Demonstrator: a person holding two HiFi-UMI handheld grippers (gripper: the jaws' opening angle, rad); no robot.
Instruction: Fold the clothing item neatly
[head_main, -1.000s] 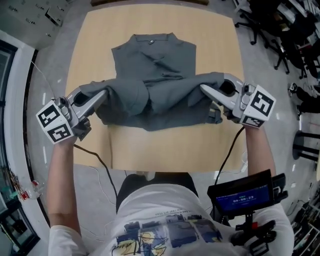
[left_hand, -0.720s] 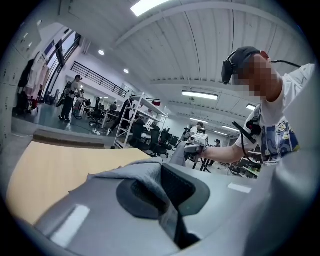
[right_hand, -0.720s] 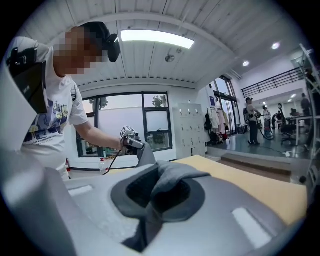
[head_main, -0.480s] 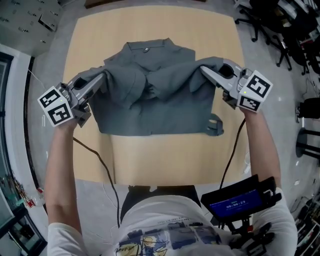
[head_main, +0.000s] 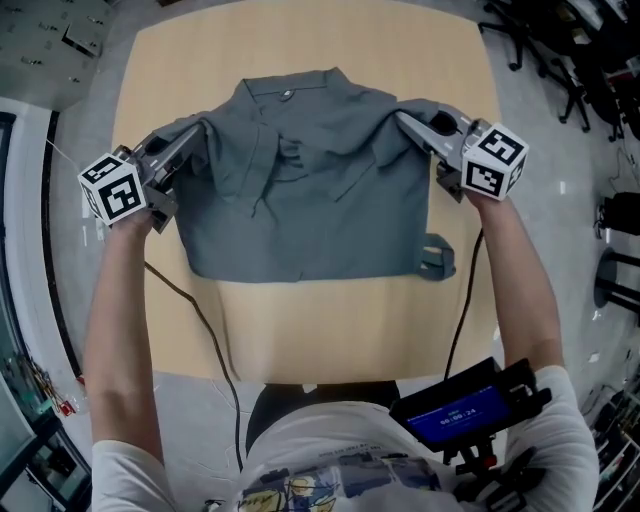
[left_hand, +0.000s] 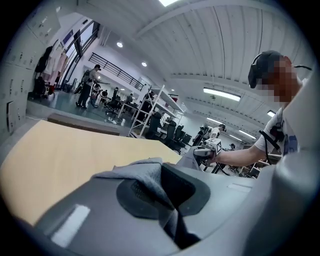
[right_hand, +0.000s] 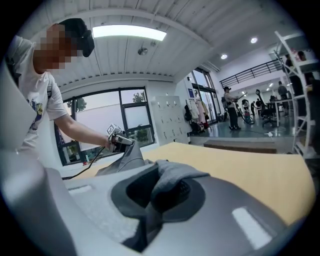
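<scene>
Roughly halfway, it seems: shirt (head_main: 310, 200) lying on the bench (head_main: 330, 320), hem apparently doubled up to the shoulders, left gripper (head_main: 195, 135) and right gripper (head_main: 405, 120) each clamped on cloth there, release and narrower folds not yet done.

Grey collared shirt (head_main: 310, 190) lies spread on the table, collar farthest away.

"What's that dark bit (head_main: 437, 256) off the lower right corner of the shirt (head_main: 310, 210)?"

"Too small to say. The far edge of the table (head_main: 330, 325) is cut off up top, and the writing on the blue screen (head_main: 455, 420) is too small to read."
</scene>
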